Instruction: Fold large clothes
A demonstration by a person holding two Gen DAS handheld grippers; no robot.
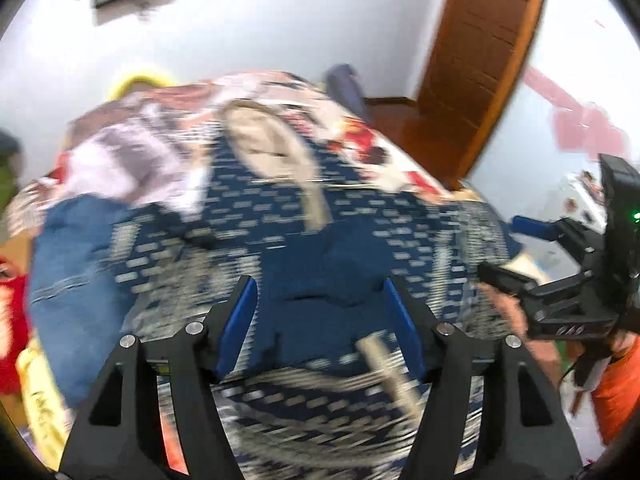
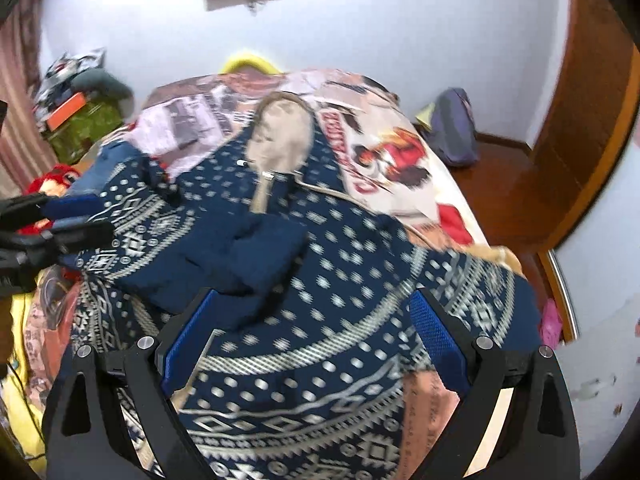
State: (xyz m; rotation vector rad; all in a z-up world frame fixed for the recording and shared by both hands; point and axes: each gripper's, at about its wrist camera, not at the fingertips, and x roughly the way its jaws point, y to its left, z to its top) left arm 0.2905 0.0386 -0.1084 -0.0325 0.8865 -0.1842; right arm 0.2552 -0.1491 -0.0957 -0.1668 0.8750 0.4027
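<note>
Navy patterned hoodie [image 2: 340,280] lies spread on the bed [image 2: 400,152], hood [image 2: 280,136] toward 12 o'clock, one sleeve folded across its chest. Bed edge drops to wooden floor [image 2: 504,184] at 2 o'clock. Two tools: left tool [image 1: 320,300] and right tool [image 2: 312,320], both spread wide, gripping nothing, over the hoodie.

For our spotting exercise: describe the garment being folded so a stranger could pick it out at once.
Start at the bed with the printed cartoon bedspread. Spread across it lies a navy hooded pullover with a beige-lined hood. Unlike the plain blue jeans beside it, it carries white geometric bands and dots.
</note>
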